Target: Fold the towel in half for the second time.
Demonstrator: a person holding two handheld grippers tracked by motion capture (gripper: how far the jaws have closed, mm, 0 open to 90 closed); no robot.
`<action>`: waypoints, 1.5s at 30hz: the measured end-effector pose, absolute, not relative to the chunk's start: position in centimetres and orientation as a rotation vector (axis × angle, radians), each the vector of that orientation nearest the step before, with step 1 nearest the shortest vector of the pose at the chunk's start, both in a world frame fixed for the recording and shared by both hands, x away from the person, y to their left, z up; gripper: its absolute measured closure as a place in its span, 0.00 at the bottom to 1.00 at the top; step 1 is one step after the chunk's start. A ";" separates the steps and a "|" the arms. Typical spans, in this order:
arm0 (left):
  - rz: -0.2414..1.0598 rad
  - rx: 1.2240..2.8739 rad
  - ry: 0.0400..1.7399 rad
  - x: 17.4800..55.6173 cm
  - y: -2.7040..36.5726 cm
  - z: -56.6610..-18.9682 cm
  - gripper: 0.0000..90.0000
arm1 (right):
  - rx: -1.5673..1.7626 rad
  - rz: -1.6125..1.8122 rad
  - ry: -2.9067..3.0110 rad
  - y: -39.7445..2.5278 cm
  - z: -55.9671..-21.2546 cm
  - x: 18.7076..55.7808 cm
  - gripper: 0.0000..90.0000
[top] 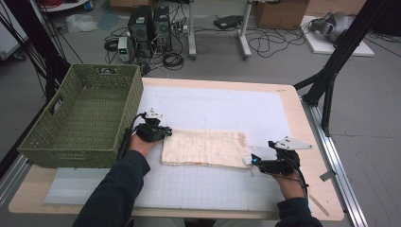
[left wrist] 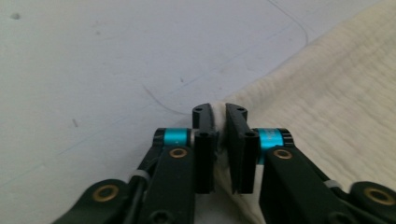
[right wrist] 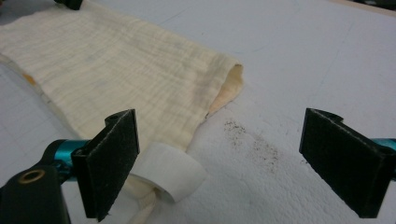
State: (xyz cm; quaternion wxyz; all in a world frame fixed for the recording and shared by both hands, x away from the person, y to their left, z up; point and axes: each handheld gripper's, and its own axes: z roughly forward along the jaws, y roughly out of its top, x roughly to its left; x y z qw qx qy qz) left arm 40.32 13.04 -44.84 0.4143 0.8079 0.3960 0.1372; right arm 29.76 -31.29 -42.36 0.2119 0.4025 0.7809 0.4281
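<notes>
A: Where is the cloth [top: 204, 148]?

B: It lies flat on the white mat [top: 222, 106], folded into a strip, at the table's centre. A green basket [top: 82, 116] stands at 9 o'clock from it, at the table's left edge.

A: State of the left gripper [top: 163, 134]?

B: It sits at the cloth's 10 o'clock corner. In the left gripper view, its jaws are clamped on the cloth [left wrist: 327, 107] edge, with fabric pinched between them.

A: And the right gripper [top: 254, 163]?

B: It sits at the cloth's 4 o'clock corner, low over the mat. In the right gripper view, its jaws stand wide apart and hold nothing. The cloth [right wrist: 116, 70] lies at 10 o'clock from that gap, and a white tag [right wrist: 170, 170] curls just beside the left jaw.
</notes>
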 end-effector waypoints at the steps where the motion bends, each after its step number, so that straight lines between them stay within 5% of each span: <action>1: 0.340 2.023 0.994 40.3 13.1 -44.9 0.93 | 1.101 1.166 2.194 -31.0 -42.3 30.1 0.13; 10: 0.305 1.997 1.016 40.2 13.3 -44.9 0.93 | 1.198 1.145 2.256 -30.5 -42.6 35.1 0.13; 17: 0.296 1.985 1.022 40.2 13.4 -44.9 0.93 | 1.156 1.172 2.302 -29.1 -42.6 38.5 0.47; 24: 0.295 1.993 1.020 40.2 13.4 -45.0 0.93 | 1.096 1.066 2.349 -27.8 -43.8 40.0 0.61; 31: 0.284 1.984 1.037 40.2 13.5 -45.0 0.94 | 1.041 1.082 2.438 -27.3 -44.5 39.9 0.93; 45: 0.333 1.810 0.997 39.8 13.6 -43.4 0.95 | 1.003 1.086 2.268 -28.1 -42.9 38.2 0.96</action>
